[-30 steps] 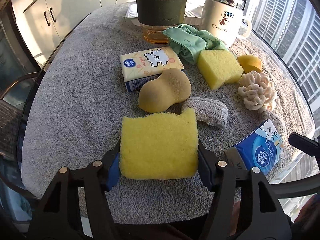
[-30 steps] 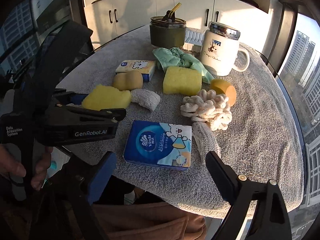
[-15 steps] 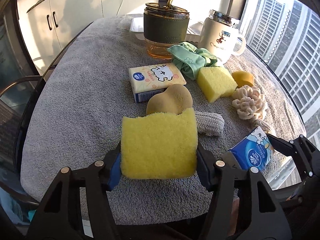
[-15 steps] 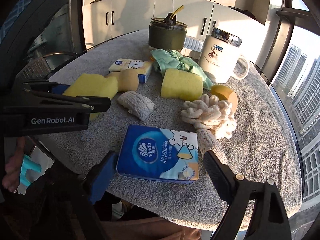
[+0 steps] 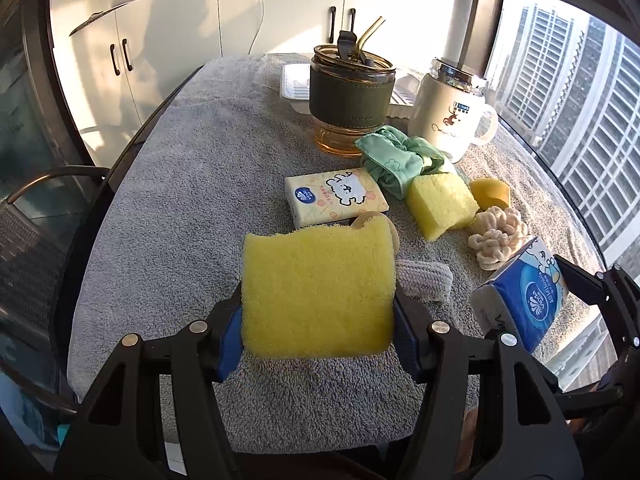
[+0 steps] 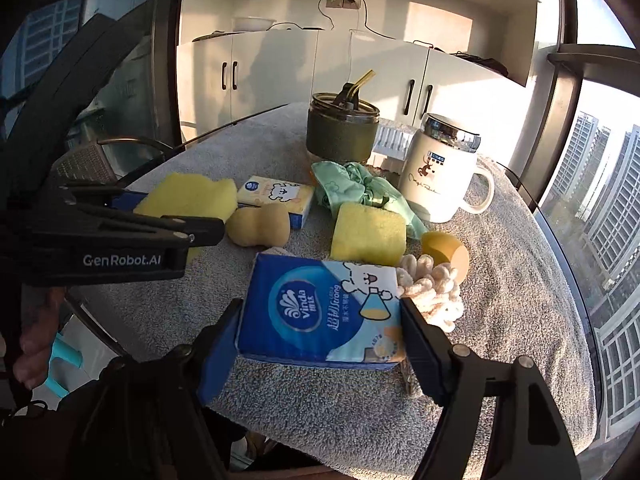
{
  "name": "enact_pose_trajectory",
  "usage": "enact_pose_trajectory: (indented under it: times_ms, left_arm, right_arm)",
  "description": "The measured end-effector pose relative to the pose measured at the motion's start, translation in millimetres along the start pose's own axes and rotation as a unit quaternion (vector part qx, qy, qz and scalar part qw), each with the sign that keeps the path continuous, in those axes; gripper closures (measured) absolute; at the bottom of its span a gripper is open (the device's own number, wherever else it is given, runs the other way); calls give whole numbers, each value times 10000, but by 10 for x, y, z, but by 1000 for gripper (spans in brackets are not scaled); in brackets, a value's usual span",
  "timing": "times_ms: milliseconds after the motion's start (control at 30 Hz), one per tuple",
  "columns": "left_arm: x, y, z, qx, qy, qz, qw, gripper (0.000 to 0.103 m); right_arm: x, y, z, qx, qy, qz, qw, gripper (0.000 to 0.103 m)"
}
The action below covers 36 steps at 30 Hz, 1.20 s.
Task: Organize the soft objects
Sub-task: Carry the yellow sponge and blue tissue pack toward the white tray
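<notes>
Gripping a yellow sponge off the towel-covered table near its front edge, the left gripper stays clamped; beside it, the right gripper clenches a blue tissue pack, lifted too.

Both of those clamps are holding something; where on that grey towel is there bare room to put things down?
The widest bare towel lies left of the cream tissue pack, toward the cabinets. A smaller strip lies right of the white mug. The middle, around the second sponge and green cloth, is crowded.
</notes>
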State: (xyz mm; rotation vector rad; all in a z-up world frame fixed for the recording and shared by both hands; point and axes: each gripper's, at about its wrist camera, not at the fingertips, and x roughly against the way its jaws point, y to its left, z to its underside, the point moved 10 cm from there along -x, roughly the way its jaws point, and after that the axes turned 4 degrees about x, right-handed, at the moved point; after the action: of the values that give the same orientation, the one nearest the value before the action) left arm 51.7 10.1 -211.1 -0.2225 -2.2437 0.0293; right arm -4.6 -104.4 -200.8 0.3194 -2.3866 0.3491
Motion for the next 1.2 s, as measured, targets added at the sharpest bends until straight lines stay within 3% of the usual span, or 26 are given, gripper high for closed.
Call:
enact_pose_trajectory:
  times_ms: [167,367,600,833,1000,1200]
  left_arm:
    - [-4,74,-156,57,-82,-116,9999,44]
    - [-80,240,-374,230,-130,-304,9992,44]
    - [-238,546,-668,438,-249,-661,9965,44]
    - [-474,969,-1042,567,-407,-1164,9907,44]
    - [-727,1255,-1297,643,-415,-1432,9867,44]
    - [-1000,1420,-1569,634,-421,-1520,9855,44]
  right_arm:
    - [3,-299,-123,-294,-46,268,9992,26]
    - [-81,-880,-227,-1106,-22,488,9927,26]
    - [-308,-1687,-148,-2106,365,928,9725,26]
    - [-607,-2320,-80,-2812,616,1048,9519,26]
    - [-832,-2784,-152,-2816,676,1470,9458,26]
    - [-1045,-3150,-401,-2665,611,1673,9472,26]
